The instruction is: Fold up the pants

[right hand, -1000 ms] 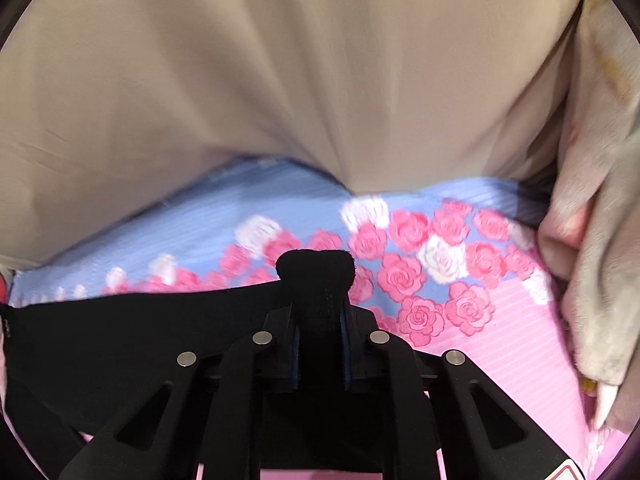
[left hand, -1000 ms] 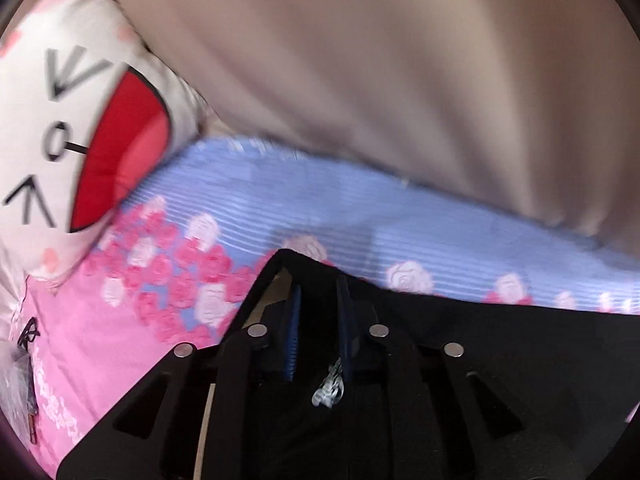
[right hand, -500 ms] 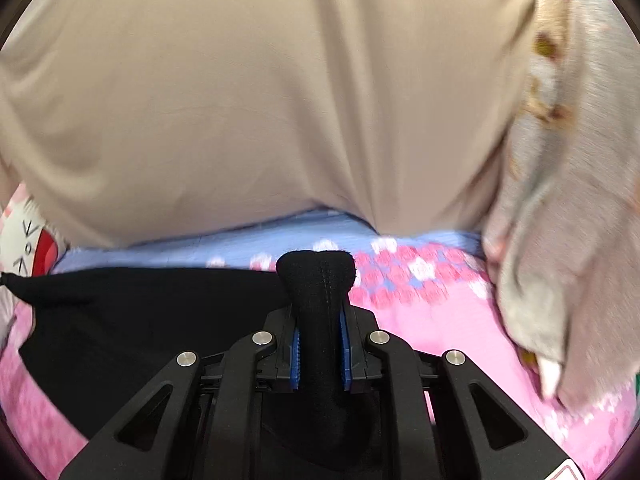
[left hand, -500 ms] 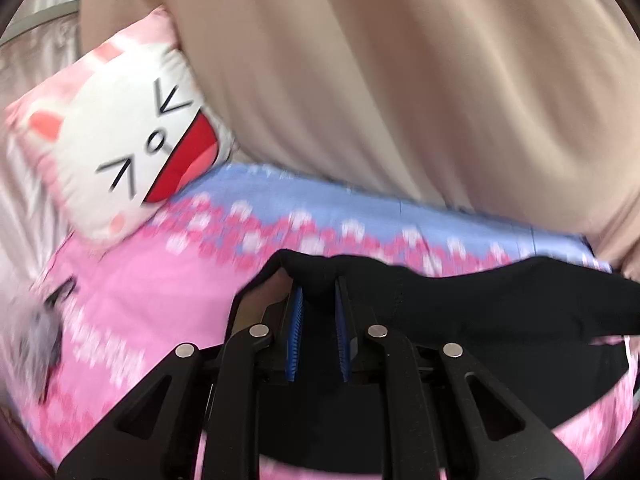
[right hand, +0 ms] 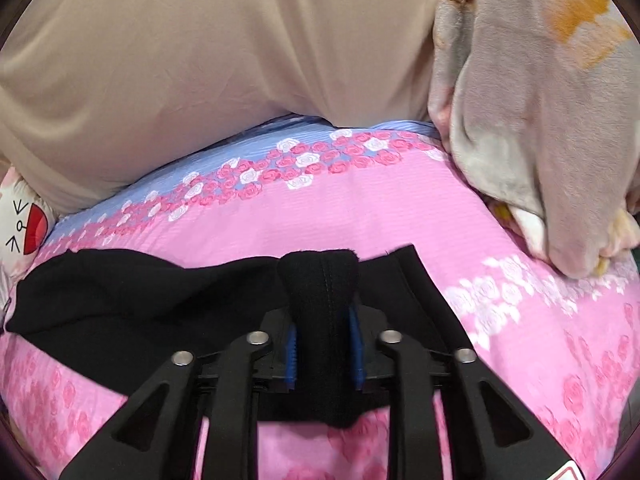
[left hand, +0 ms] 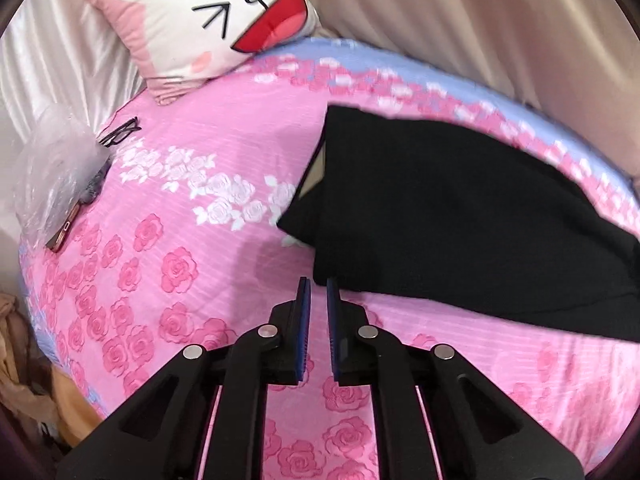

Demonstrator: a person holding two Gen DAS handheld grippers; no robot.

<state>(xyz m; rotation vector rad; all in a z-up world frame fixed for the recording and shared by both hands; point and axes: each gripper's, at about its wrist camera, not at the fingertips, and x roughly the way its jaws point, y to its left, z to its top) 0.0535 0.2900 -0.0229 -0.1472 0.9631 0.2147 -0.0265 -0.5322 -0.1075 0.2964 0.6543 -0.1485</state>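
The black pants (left hand: pixel 440 208) lie spread on the pink rose bedsheet (left hand: pixel 200 200), reaching from the middle to the right edge of the left wrist view. My left gripper (left hand: pixel 318 286) hangs above the sheet just short of the pants' near corner, with its blue pads a narrow gap apart and nothing between them. My right gripper (right hand: pixel 322 316) is shut on a bunched fold of the black pants (right hand: pixel 140 304), which trail away to the left across the sheet.
A cat-face pillow (left hand: pixel 208 20) lies at the far left corner of the bed. Black glasses (left hand: pixel 120 136), a clear plastic bag (left hand: pixel 56 168) and a phone (left hand: pixel 64 232) sit near the left edge. A grey plush blanket (right hand: pixel 532 100) is heaped at the right. Beige curtain (right hand: pixel 220 60) hangs behind.
My left gripper has let go of the pants and pulled back and up; the cloth now lies on the sheet. My right gripper has lowered, still holding its fold.
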